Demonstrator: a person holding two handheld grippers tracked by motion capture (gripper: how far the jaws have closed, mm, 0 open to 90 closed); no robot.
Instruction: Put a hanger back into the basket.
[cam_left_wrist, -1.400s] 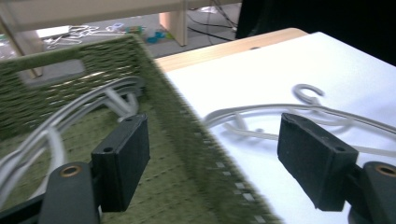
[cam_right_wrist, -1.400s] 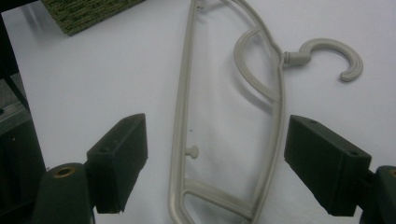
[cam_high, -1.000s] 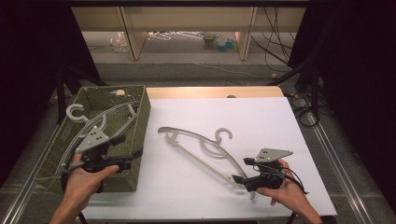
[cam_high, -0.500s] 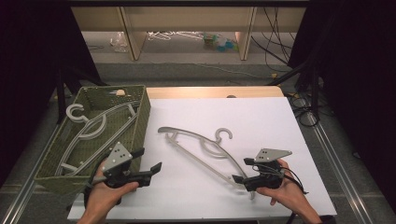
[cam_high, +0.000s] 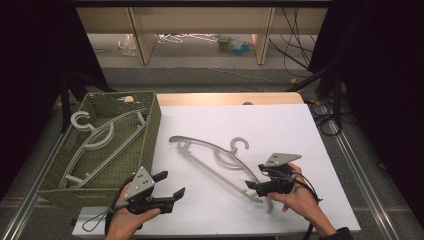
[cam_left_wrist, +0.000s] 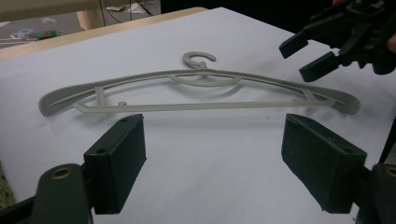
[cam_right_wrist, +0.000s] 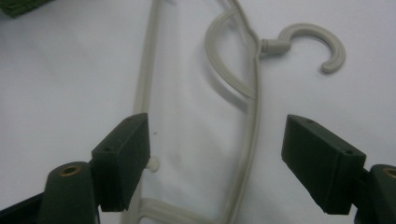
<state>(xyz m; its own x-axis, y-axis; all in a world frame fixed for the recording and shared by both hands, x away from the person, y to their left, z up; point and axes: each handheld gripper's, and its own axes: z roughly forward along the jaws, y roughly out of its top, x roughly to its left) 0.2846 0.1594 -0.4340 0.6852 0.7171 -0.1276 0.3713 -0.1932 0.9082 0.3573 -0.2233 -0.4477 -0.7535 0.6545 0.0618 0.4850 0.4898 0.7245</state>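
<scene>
Currently the grey plastic coat hanger (cam_high: 220, 161) lies flat on the white table sheet (cam_high: 300, 125), to the right of the green perforated basket (cam_high: 150, 125), which holds another grey hanger (cam_high: 95, 142). Its long axis runs diagonally in the high view, from the upper left near the basket down to the lower right, with the hook (cam_high: 240, 145) pointing away from the person.

The right gripper (cam_high: 256, 186) is the nearer one: it sits at the hanger's lower-right end, jaws apart and straddling that end. Its jaws have just been closing slightly, yet the pads do not press on the plastic. The left gripper (cam_high: 172, 186) stands near the basket's front corner, well apart from the hanger, jaws apart and empty.

The right gripper view (cam_right_wrist: 215, 144) shows the detail the high view lacks: the upper arm and the lower bar (cam_right_wrist: 144, 74) both pass between the two pads, with clear space beside each. The left gripper view (cam_left_wrist: 212, 158) shows the whole hanger (cam_left_wrist: 196, 88) broadside ahead, and the right gripper (cam_left_wrist: 310, 58) at its far end.
</scene>
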